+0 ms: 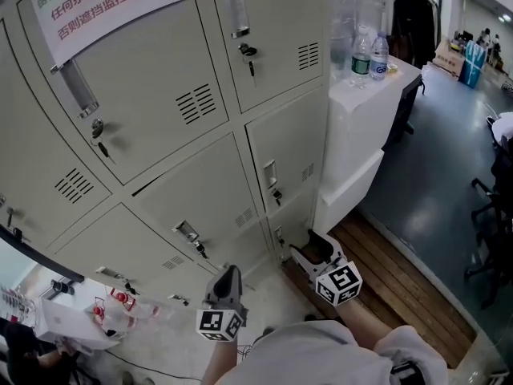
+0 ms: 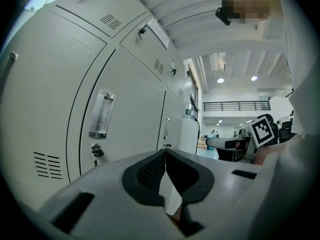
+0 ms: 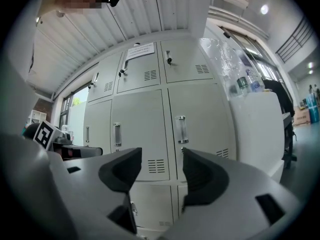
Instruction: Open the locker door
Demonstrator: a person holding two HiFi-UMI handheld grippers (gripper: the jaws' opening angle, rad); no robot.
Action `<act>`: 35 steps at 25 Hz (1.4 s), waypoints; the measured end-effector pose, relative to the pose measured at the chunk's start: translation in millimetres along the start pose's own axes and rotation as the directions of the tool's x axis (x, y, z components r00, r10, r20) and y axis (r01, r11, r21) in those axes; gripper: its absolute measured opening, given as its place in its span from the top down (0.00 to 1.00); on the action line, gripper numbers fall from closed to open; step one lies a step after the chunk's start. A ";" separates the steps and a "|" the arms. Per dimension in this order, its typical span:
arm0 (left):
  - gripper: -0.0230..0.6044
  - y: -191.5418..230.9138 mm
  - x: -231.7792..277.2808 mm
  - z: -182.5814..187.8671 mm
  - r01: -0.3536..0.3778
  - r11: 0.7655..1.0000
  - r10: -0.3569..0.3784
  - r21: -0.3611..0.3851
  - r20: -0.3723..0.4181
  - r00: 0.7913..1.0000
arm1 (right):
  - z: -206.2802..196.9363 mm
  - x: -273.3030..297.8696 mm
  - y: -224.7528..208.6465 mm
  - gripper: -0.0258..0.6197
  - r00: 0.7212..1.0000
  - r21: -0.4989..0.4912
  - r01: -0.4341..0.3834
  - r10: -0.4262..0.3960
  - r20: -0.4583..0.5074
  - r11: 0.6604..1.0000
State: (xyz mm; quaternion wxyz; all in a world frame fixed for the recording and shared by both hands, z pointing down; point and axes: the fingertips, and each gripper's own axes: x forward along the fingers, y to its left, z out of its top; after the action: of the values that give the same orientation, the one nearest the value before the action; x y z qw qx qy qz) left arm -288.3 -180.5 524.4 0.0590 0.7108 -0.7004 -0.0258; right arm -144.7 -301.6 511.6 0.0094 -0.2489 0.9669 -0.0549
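Our right gripper has its jaws spread wide, with nothing between them. Through the gap, in the right gripper view, we see the seam between two closed locker doors of the middle row. Vent slots lie just left of the seam, and an upright handle shows just above the right jaw. These doors stand ahead of the jaws, apart from them. Our left gripper is clenched, pads meeting at the tips, and empty as far as we can tell. A door with a key in its lock lies off to its left, near but untouched.

We hold both grippers level and low, side by side. The right one is further forward, close to the bottom row at the right end of the lockers, beside a white cabinet with bottles on top. We cannot tell which door is the one to open. Our forearms are cut off at the bottom edge of the head view. The gripper bodies partly hide the bottom doors, and the notice on a top door is cropped.
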 end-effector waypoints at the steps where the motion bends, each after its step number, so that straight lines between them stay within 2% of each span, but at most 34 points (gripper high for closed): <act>1: 0.95 1.8 -0.9 -0.3 -0.009 1.000 0.009 -0.002 0.000 1.000 | 1.5 4.7 -2.0 0.59 1.000 -0.004 -0.006 0.006 0.000 1.000; 15: 0.95 40.5 -21.8 -0.4 -0.179 0.984 0.179 -0.011 0.002 0.984 | 24.7 90.0 -33.4 0.59 0.998 -0.100 -0.060 0.061 0.008 0.993; 28: 0.95 76.7 -49.1 -0.1 -0.369 0.929 0.369 -0.022 0.023 0.929 | 37.1 163.4 -47.8 0.59 0.989 -0.175 -0.143 0.145 -0.005 0.974; 35: 0.95 84.3 -60.5 -2.1 -0.426 0.904 0.427 -0.024 0.019 0.904 | 35.6 182.9 -38.9 0.59 0.983 -0.205 -0.183 0.185 -0.009 0.962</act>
State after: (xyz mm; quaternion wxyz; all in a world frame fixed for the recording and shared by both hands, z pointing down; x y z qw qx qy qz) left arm -372.7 -120.9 533.8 0.0618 0.5397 -0.8392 -0.0275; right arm -284.6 -427.2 482.3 -0.0063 -0.1582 0.9862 0.0475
